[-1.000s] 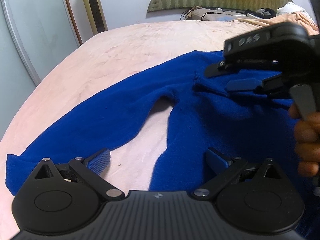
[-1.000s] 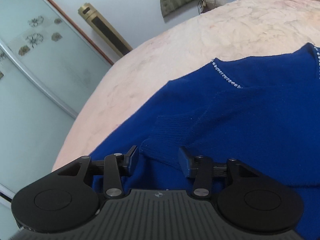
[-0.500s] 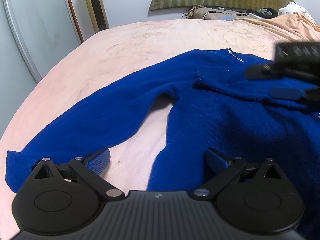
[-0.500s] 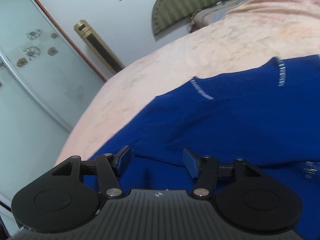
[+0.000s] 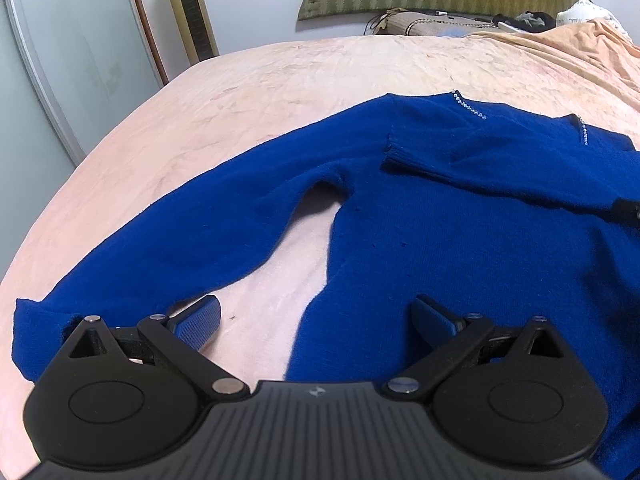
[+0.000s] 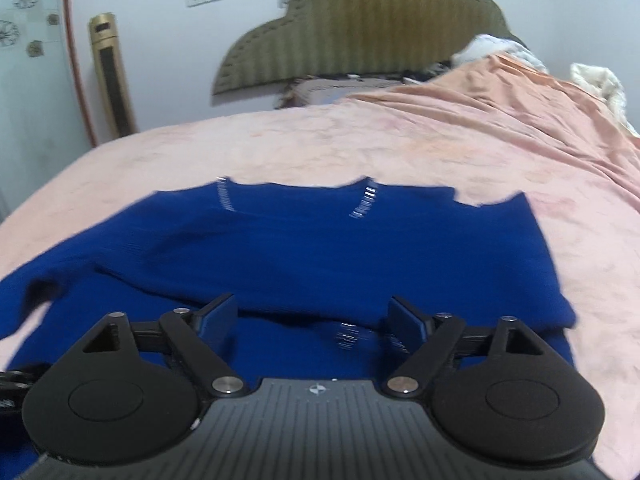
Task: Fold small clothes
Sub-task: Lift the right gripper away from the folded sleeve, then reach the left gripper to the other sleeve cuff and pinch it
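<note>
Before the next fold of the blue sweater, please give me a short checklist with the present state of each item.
1. Right sleeve folded across the body: ok.
2. Left sleeve folded in: not ok, it lies stretched out on the bedspread.
3. Right gripper let go: ok, jaws have just been opening, nothing pinched.
4. Left gripper ready: ok, jaws open and empty.
5. Hem straight: cannot tell, hidden.

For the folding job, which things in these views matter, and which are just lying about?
Part of the job:
- blue sweater, one sleeve already folded across its chest, the other still spread out
- left gripper, open
- right gripper, open, jaws just been opening, nothing held

Lying about:
- pink bedspread
- headboard
- gold tower fan
- pillow
</note>
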### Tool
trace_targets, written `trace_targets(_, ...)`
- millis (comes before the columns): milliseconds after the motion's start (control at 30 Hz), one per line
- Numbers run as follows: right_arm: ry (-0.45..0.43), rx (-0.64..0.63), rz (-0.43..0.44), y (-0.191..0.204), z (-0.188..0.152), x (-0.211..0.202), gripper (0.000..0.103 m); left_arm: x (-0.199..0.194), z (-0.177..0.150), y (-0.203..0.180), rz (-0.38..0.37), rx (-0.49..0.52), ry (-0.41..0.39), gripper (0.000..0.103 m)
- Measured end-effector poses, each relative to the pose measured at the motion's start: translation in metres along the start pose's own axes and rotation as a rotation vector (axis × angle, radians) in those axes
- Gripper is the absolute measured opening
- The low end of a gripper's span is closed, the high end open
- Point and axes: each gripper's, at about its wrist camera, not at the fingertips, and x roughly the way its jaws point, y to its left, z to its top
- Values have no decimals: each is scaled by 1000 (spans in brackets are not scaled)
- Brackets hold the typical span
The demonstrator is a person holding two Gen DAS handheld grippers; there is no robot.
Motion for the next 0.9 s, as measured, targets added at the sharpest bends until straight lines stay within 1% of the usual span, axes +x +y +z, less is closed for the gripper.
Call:
trace_targets(100,45,33,-10,-14,-6,9,86,-1,-1,-1,3,5,-2,102)
trace_targets(167,53,40,-8,-16,-10,14,88,-1,0,-2,5,5,-1,102)
trace_targets(300,49,13,3,-13,-14,17,96,-2,0,-2,9,0,2,102)
trace_targets(500,34,18,10,-13,-21,13,97,-8,0,0,24,0,-16,102)
trace_targets(633,25,23,15,-14,-22,13,97,-17,-4,14,50,-19,-44,102)
trace_targets(700,20,26,16,-13,-23,11,97,-19,-9,25,88,-32,-48,102)
trace_targets(767,12,32,18,-13,-23,9,97,-19,-15,41,149,-51,-51,102)
trace_targets(800,13,32,19,-14,-24,9,97,-18,-16,49,185,-62,-52,102)
trace_targets(900,13,33,21,-14,-24,10,98,-9,-21,80,323,-106,-39,102)
